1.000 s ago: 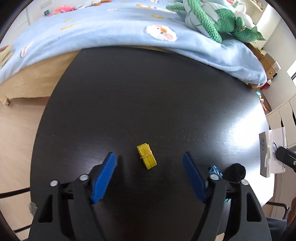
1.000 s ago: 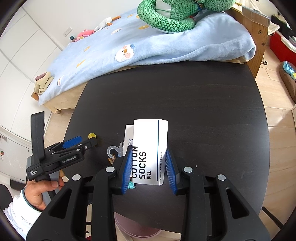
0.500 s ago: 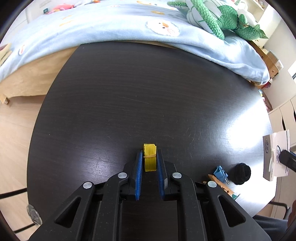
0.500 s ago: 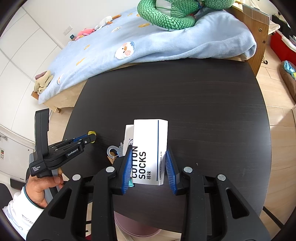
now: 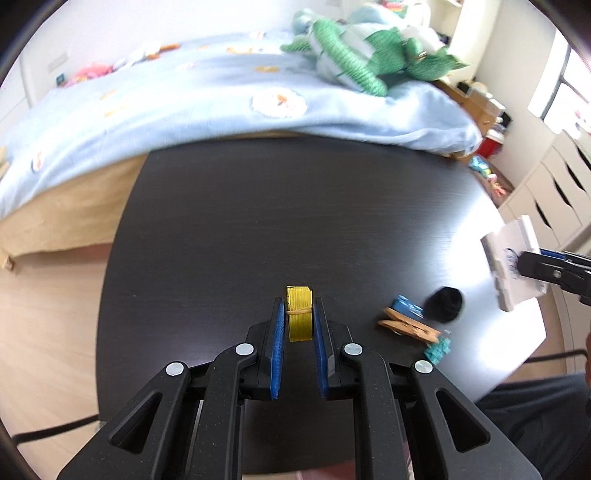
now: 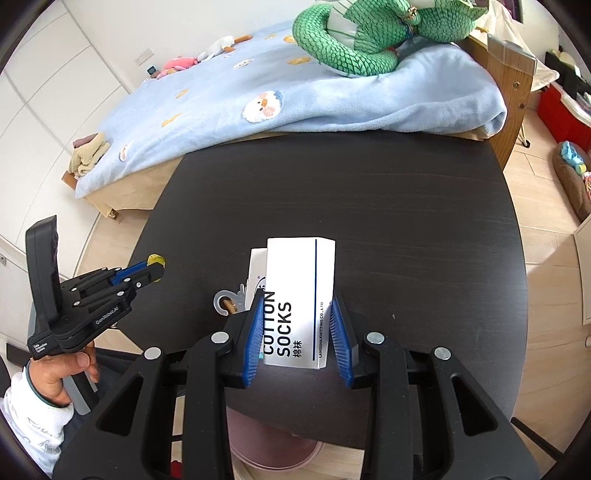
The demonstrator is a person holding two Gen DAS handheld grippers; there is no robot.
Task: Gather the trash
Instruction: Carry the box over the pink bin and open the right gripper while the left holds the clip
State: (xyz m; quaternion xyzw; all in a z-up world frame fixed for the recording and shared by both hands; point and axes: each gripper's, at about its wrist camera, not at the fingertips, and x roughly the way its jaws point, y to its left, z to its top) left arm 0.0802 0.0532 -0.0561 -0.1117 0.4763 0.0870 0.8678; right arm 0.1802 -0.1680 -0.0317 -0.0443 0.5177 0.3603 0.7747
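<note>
Left claw (image 5: 299,325): clamped on the yellow bundle (image 5: 298,317), a small folded stack with a rubber band round it, pinched between the blue pads and lifted clear of the bench (image 5: 258,221).
Right claw (image 6: 297,325): clamped on the white sock box (image 6: 301,291), printed COTTON SOCKS, held upright above the bench.
Loose trash: a wooden clothespin (image 5: 408,326), a blue scrap (image 5: 406,306), a teal scrap (image 5: 437,349) and a black lump (image 5: 445,302) lie close together near the bench's right edge in the left view.
Pink bin (image 6: 273,446): under the bench's near edge.
Behind: a bed with a blue blanket (image 6: 295,96) and a green plush toy (image 6: 369,33).
</note>
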